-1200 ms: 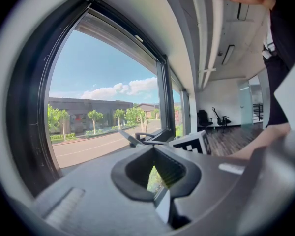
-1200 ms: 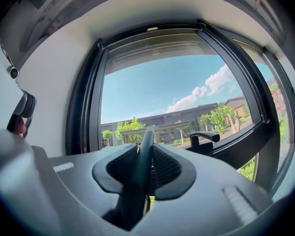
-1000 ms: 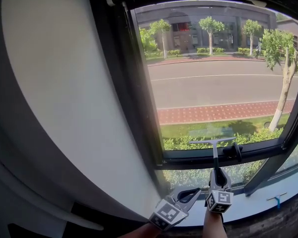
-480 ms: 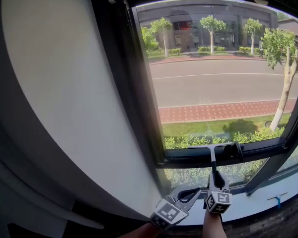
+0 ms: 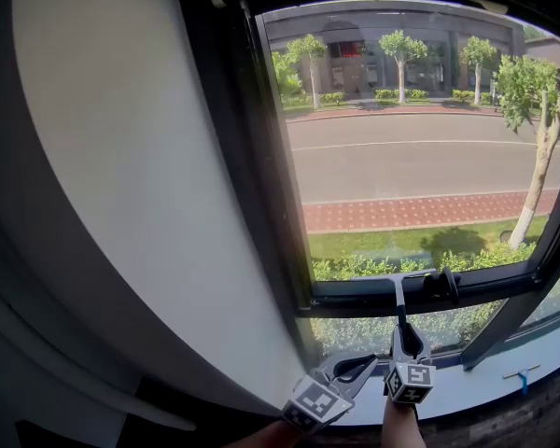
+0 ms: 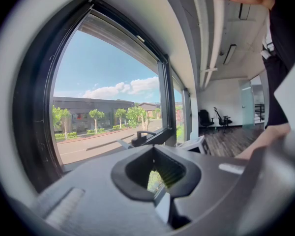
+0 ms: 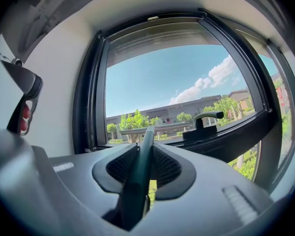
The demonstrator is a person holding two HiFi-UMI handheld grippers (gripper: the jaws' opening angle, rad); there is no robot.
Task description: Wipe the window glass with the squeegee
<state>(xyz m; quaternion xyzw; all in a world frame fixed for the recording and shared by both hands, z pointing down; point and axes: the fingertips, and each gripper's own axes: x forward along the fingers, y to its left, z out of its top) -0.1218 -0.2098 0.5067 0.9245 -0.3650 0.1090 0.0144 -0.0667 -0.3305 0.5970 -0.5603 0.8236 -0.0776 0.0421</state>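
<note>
**Fingers (image 7: 171, 167) of right gripper (image 7: 146, 150) pinch squeegee (image 7: 135, 181) handle**

Squeegee stands upright at lower centre of the head view. Its blade lies along the bottom edge of the glass (image 5: 420, 157), just left of the latch (image 5: 439, 286). Left gripper (image 6: 154, 149), at the bottom edge just left of the right one, has its fingers pressed together on nothing.

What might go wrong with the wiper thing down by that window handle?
1. The squeegee has its blade at the bottom edge of the glass, right beside the window handle. A sideways swipe may knock into it.
2. The right gripper clamps only the thin stem, far below the blade. Pressing hard might make the squeegee twist or slip.
</note>
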